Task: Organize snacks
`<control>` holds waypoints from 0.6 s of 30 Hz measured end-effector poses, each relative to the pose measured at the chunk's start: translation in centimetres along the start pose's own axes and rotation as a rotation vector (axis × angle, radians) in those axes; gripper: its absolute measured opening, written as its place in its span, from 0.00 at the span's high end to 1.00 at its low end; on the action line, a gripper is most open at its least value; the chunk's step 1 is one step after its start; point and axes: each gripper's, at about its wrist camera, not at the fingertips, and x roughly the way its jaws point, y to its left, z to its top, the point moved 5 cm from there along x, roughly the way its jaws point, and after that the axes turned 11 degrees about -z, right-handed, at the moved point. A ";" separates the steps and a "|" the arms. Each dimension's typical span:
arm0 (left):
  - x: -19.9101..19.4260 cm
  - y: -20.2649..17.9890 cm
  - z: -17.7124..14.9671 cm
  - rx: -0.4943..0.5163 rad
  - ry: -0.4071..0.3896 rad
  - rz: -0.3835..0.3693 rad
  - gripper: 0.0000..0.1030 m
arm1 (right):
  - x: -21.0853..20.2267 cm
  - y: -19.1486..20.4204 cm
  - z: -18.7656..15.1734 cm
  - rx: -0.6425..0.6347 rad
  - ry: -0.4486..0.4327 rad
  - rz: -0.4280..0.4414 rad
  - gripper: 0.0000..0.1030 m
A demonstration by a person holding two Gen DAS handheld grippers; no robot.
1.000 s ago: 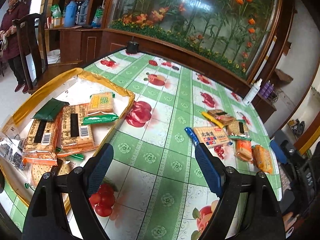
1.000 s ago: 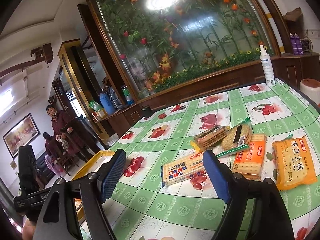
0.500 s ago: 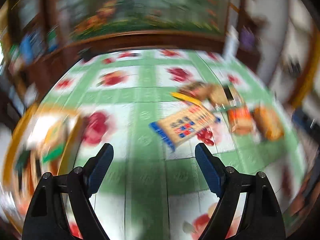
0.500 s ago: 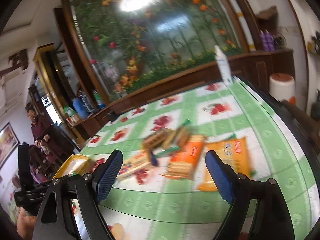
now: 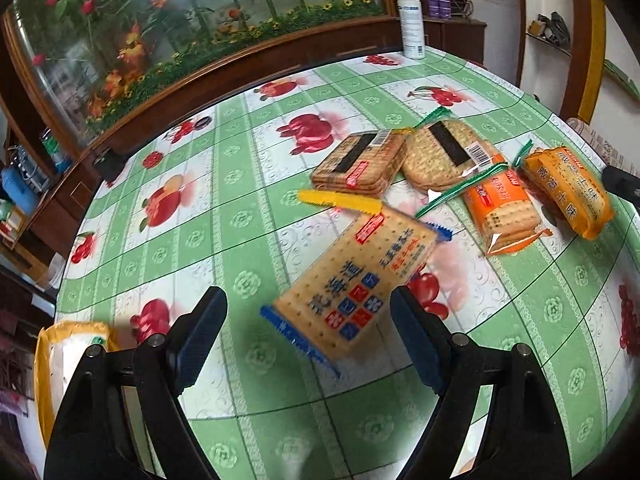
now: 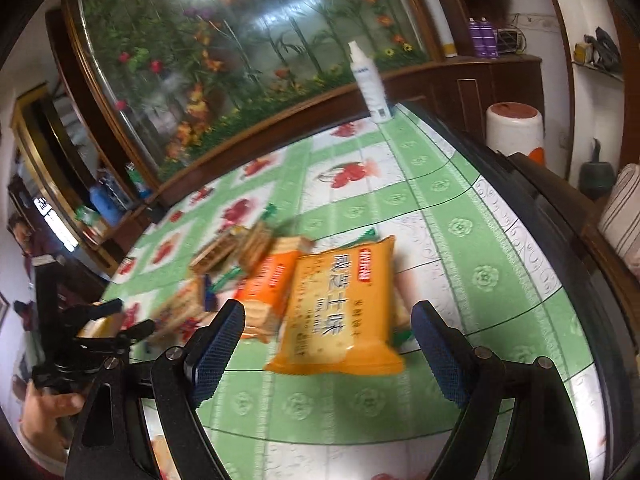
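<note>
On tabletop (image 5: 248,184), far right: five snack pkts still loose. Left hand-held gripper (image 5: 308,332) jaws apart over blue-edged cracker pkt (image 5: 352,284); right hand-held gripper (image 6: 328,344) just widened, astride yellow pkt (image 6: 340,304), no contact. Tray (image 5: 44,364) near left.

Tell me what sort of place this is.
Most likely a living or dining room in a home: a table under a fruit-print cloth, a big flower mural behind a wooden ledge, and a striped cushion on a seat beside the table.
</note>
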 end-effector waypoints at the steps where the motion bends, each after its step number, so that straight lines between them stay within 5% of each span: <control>1: 0.2 -0.1 0.1 0.010 -0.001 -0.003 0.18 | 0.3 0.1 0.3 -0.022 -0.002 -0.035 0.15; 11: 2.7 -1.8 0.9 0.170 0.027 -0.042 0.18 | 4.3 2.4 0.6 -0.161 0.078 -0.185 0.15; 18: 3.8 -2.0 1.4 0.161 0.047 -0.071 0.18 | 5.5 2.4 0.0 -0.176 0.105 -0.213 0.17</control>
